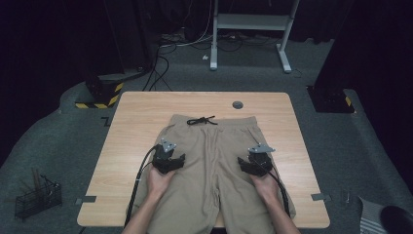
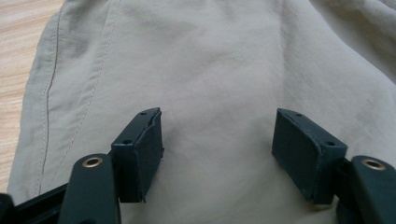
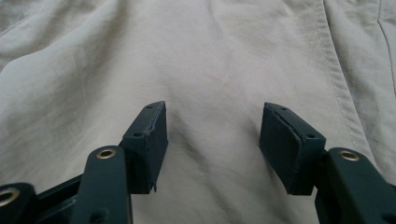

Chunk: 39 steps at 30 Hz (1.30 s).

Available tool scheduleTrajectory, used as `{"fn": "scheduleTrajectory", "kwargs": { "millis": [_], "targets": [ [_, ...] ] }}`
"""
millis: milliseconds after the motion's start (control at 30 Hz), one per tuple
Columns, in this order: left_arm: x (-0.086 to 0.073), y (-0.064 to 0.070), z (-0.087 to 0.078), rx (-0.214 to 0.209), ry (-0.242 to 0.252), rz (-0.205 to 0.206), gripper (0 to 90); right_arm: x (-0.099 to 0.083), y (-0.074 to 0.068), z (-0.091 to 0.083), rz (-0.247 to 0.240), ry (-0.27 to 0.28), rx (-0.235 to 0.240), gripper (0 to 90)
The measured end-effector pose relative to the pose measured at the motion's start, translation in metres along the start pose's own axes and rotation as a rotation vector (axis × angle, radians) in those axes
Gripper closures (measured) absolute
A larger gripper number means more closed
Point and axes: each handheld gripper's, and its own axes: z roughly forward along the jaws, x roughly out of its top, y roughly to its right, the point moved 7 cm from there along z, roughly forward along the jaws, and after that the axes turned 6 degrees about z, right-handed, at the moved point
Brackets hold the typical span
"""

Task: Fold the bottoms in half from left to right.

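High view: both grippers' spread fingers (image 2: 140, 149) rest over the khaki shorts (image 1: 214, 146).

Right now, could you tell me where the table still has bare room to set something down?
Bare wood lies along the far edge of the table beyond the shorts, beside the grey cap, and in strips to the left and right of the shorts. The middle and near edge are crowded: both tongs, left and right, sit over the shorts.

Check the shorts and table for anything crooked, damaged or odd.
Nothing stands out. The khaki shorts lie flat on the table, mildly wrinkled, drawstring tied; both the left gripper and right gripper are open above them.
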Motion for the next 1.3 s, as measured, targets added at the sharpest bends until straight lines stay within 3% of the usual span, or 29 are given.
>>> {"fn": "scheduleTrajectory", "kwargs": {
  "millis": [633, 700, 800, 900, 1000, 1167, 1300],
  "targets": [
    [-0.026, 0.030, -0.034, -0.025, 0.005, 0.022, 31.6, -0.035, -0.019, -0.036, -0.002, -0.005, -0.003, 41.7],
    [-0.025, 0.028, -0.033, -0.029, -0.005, 0.027, 31.6, -0.033, -0.020, -0.036, -0.008, -0.017, -0.002, 42.8],
    [-0.013, 0.023, -0.030, -0.057, -0.017, 0.015, 32.2, -0.023, -0.019, -0.034, 0.004, 0.012, 0.018, 44.2],
    [0.001, 0.016, -0.028, -0.045, -0.015, 0.022, 32.4, -0.012, -0.015, -0.027, 0.006, 0.012, 0.008, 45.3],
    [0.014, 0.007, -0.020, -0.045, -0.014, -0.002, 32.7, -0.003, -0.009, -0.018, 0.006, 0.002, -0.008, 46.3],
    [0.008, -0.002, -0.001, -0.025, -0.067, 0.004, 33.0, 0.000, -0.003, -0.004, 0.016, -0.025, -0.010, 46.2],
    [0.001, 0.000, -0.001, -0.017, -0.036, 0.013, 32.2, -0.002, -0.003, -0.004, 0.017, -0.018, -0.003, 45.9]
  ]
}}
